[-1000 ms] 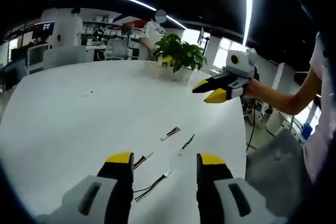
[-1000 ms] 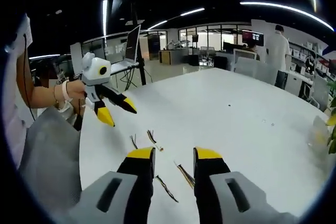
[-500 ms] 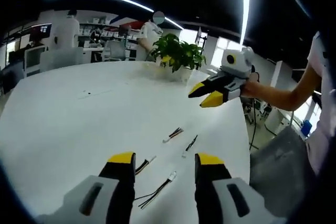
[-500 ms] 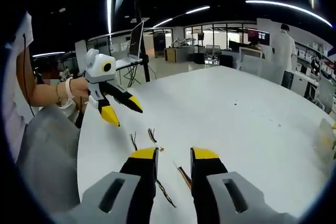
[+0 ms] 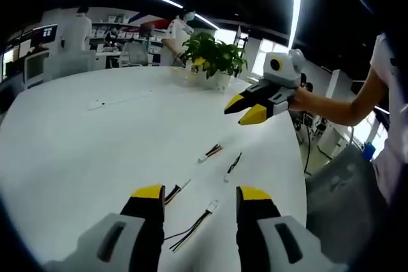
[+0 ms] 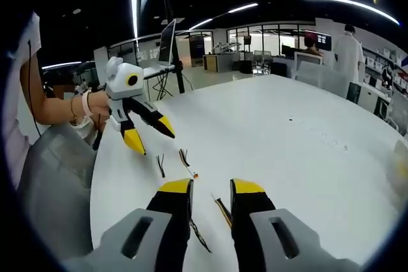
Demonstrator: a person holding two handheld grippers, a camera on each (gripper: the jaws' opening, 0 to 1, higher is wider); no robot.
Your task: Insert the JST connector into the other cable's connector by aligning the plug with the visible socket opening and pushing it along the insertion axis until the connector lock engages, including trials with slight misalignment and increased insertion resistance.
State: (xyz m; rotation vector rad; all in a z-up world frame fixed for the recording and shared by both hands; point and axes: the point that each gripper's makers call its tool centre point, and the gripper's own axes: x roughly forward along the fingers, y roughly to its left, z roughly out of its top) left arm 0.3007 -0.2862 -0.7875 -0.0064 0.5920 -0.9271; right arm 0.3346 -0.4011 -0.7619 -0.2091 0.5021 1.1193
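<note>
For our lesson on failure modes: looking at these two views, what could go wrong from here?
1. Four short cable pieces lie close together on the white table; either gripper could pick a mismatched pair.
2. The connectors are tiny, so the open left gripper or right gripper may pinch wires instead of housing.

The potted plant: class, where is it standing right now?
In the left gripper view, the potted plant stands on the far part of the white table, just left of the right hand-held gripper.
</note>
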